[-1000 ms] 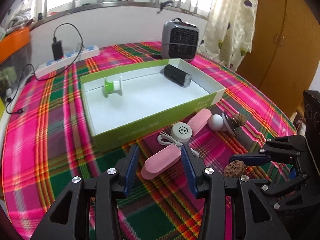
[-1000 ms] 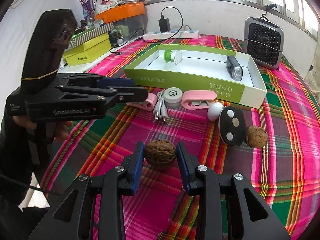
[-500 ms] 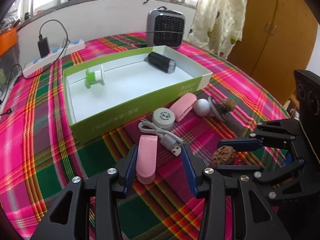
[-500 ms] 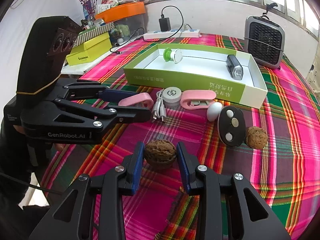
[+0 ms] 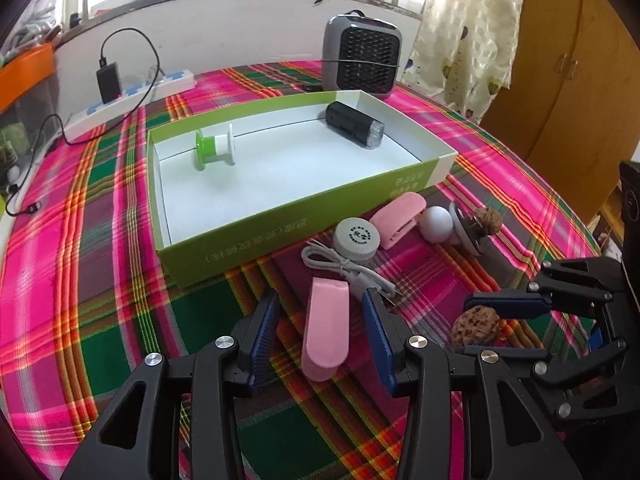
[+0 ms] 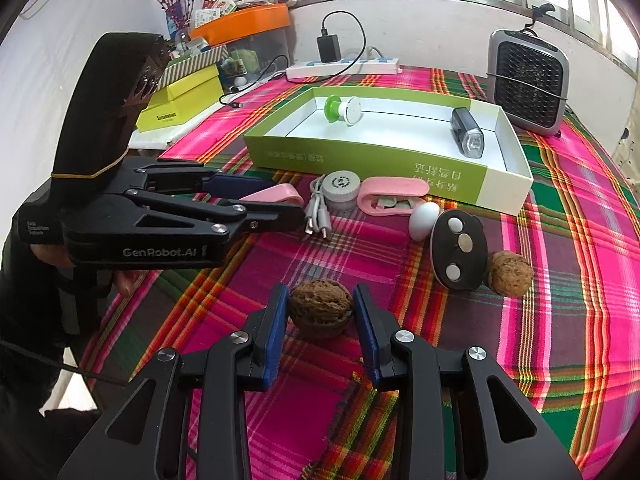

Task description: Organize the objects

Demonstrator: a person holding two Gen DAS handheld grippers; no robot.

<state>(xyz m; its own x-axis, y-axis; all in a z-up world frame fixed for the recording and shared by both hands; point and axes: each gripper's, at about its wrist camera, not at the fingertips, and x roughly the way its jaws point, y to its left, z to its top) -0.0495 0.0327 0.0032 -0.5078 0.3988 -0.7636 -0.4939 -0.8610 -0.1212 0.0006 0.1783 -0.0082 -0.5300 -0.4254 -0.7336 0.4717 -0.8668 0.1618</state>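
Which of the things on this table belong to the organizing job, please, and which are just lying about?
Part of the job: green box, with spool and bike light inside; pink clip between the left gripper's fingers; walnut in the right gripper; cable, round tin, egg.

Just lying about: heater, power strip, yellow boxes.

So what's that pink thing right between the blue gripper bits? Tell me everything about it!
It is a pink clip, long and flat with rounded ends, smooth like plastic. It lies on the checked tablecloth, pointing away from the camera toward the green box. It sits between the open fingers of the left gripper with a gap on each side. Its far end lies close to a grey cable; whether they touch is unclear.
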